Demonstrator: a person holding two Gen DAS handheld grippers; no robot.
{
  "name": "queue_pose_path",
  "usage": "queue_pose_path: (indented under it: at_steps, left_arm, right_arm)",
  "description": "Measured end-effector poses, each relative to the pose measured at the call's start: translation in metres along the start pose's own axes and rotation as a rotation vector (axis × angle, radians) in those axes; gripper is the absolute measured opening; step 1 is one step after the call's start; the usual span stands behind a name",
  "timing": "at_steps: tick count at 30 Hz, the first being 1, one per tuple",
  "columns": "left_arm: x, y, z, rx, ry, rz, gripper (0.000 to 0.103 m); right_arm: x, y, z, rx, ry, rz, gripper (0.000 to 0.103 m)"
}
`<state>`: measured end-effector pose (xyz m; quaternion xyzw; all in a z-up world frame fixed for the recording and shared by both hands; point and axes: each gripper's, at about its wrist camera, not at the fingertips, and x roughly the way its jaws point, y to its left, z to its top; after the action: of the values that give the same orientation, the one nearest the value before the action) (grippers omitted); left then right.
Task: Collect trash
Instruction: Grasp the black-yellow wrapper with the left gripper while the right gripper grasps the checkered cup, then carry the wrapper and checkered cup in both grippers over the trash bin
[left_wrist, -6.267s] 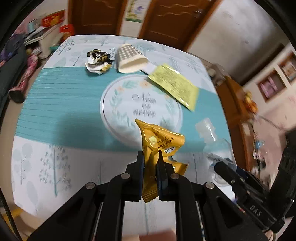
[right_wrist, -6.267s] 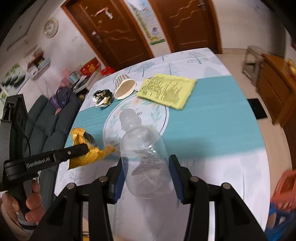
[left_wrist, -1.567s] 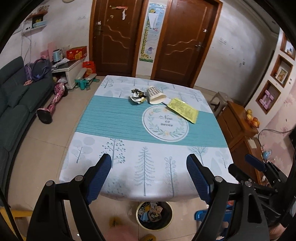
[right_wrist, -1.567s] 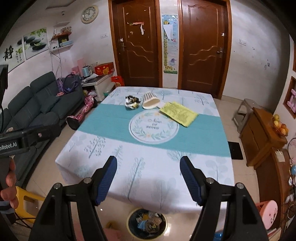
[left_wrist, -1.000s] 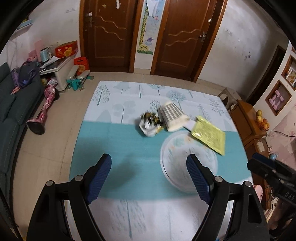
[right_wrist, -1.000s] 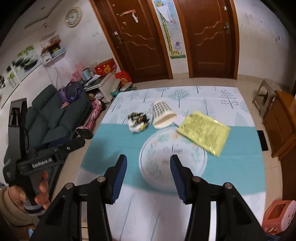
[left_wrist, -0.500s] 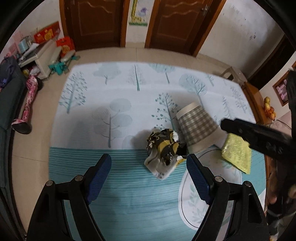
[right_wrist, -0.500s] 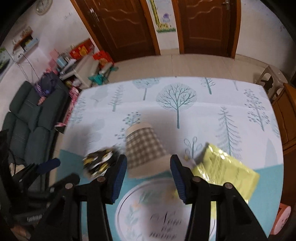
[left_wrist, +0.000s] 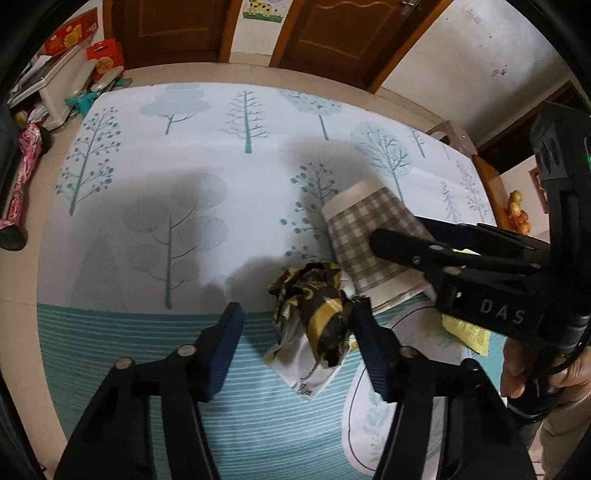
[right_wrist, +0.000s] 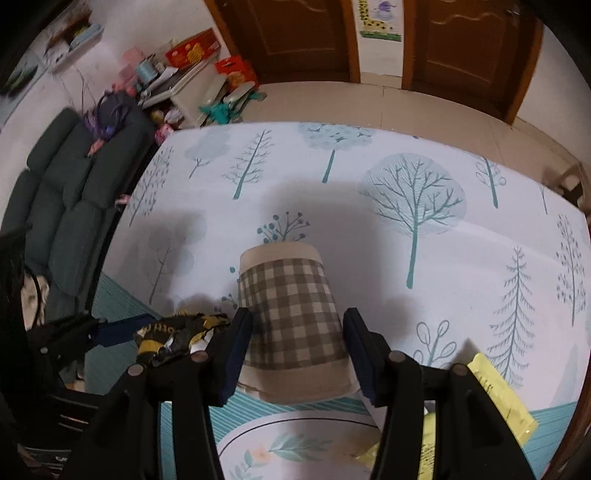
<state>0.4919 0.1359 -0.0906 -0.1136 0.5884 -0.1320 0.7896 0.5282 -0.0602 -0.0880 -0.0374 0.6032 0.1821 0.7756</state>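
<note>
A crumpled black-and-yellow wrapper (left_wrist: 314, 306) lies on the tree-print tablecloth (left_wrist: 177, 155). My left gripper (left_wrist: 297, 332) points down over it with its jaws closing. The right pad touches the wrapper and the left pad stands apart from it. A checked paper cup (right_wrist: 291, 321) lies on its side with its rim toward me. My right gripper (right_wrist: 295, 343) straddles the cup with its jaws opening, the pads close beside its walls. From the left wrist view, the right gripper (left_wrist: 424, 240) is over the cup (left_wrist: 365, 236).
A yellow sachet (right_wrist: 498, 398) lies right of the cup, partly under my right gripper. A dark sofa (right_wrist: 62, 206) stands beyond the table's left edge. Boxes and clutter (right_wrist: 192, 74) sit on the floor near the doors. A hand (left_wrist: 517, 373) holds the right gripper.
Both grippers have come down close to the table. The left jaws have narrowed around the wrapper. The right gripper now straddles the cup.
</note>
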Motion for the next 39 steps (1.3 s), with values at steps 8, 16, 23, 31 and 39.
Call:
queue_pose_path:
  at_steps: [8, 16, 23, 31, 39]
  left_arm:
    - [-0.008, -0.010, -0.006, 0.043, -0.027, -0.021, 0.025]
    - [-0.051, -0.014, -0.033, 0.029, -0.074, -0.027, 0.024]
    - [-0.121, -0.044, -0.101, 0.077, -0.144, -0.029, 0.024]
    - [-0.179, -0.098, -0.209, 0.094, -0.205, -0.023, 0.024]
    - [-0.215, -0.167, -0.322, 0.145, -0.233, -0.028, 0.024]
  right_arm:
    - [-0.010, 0.009, -0.005, -0.028, -0.021, 0.016, 0.032]
    - [-0.057, 0.022, -0.044, 0.044, -0.139, 0.040, 0.027]
    - [-0.131, 0.036, -0.137, 0.129, -0.264, 0.032, 0.027]
    - [-0.210, 0.042, -0.271, 0.184, -0.356, 0.042, 0.027]
    - [-0.270, 0.032, -0.403, 0.235, -0.422, 0.036, 0.027]
